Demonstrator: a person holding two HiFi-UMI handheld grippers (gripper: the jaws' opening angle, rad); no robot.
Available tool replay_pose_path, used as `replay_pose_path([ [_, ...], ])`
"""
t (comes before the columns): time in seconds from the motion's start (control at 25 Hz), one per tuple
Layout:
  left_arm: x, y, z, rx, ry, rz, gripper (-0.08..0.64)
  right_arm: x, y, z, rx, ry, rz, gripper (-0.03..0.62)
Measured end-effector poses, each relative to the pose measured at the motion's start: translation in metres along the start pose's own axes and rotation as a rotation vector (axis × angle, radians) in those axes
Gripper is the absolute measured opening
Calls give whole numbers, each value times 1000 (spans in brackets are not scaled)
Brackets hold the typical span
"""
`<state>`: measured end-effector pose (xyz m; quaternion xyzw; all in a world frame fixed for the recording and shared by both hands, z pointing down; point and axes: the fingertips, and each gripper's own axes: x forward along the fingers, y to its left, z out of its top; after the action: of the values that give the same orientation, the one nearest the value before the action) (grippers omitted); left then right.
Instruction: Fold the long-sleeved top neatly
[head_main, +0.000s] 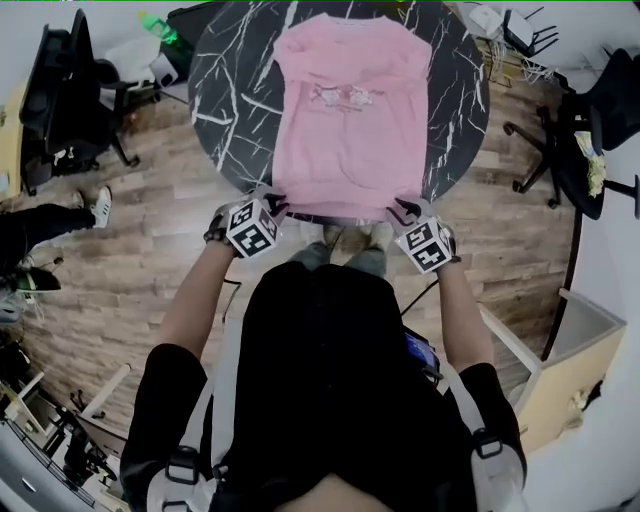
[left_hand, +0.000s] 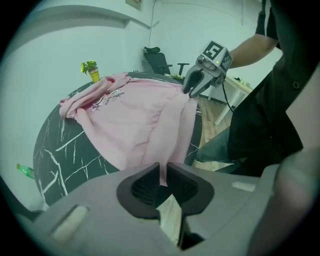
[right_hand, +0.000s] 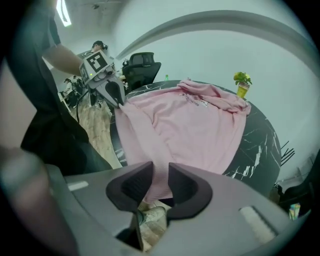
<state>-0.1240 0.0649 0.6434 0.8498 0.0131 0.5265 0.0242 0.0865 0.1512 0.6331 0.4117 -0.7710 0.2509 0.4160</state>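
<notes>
- On the far left an office chair (head_main: 70, 100) stands on the wooden floor (head_main: 150, 250), well apart from the table
- My left gripper (head_main: 277, 208) sits at the near-left edge of the round black marble table (head_main: 215, 90), pointing steeply down; in the left gripper view its jaws are pinched together on a thin fold of pink cloth, the near-left corner of the hem
- The long-sleeved top (head_main: 350, 130) lies spread on the table, chest side up, with the neckline at the far side and the hem at the near edge
- A small print (head_main: 340, 96) shows across its chest, and the cloth is bunched around the shoulders at the far end
- The hem runs in a straight line from one gripper to the other, just over the table's near rim
- A small potted plant (right_hand: 242, 81) stands on the table by the top's far end
- My right gripper (head_main: 403, 212) mirrors the left at the near-right corner of the hem; in the right gripper view its jaws clamp a thicker band of the pink cloth, which runs taut from the pads up to the table
- To the far right another office chair (head_main: 590, 130) stands clear of the table
</notes>
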Motion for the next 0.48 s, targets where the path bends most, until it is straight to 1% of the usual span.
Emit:
replay_pose_path([
  [0.04, 0, 1, -1, 2, 3, -4, 33, 0, -1, -1, -7, 10, -14, 99],
  [0.08, 0, 1, -2, 7, 6, -11, 17, -1, -1, -3, -20, 21, -26, 85],
  [0.2, 0, -4, -3, 14, 2, -36, 15, -2, 1, -12, -52, 43, -49, 29],
  [0.4, -12, -13, -5, 36, -7, -41, 14, -17, 6, -16, -38, 9, -62, 20],
  [0.48, -17, -16, -9, 30, -11, -46, 14, -22, 9, -21, -24, 2, -60, 18],
])
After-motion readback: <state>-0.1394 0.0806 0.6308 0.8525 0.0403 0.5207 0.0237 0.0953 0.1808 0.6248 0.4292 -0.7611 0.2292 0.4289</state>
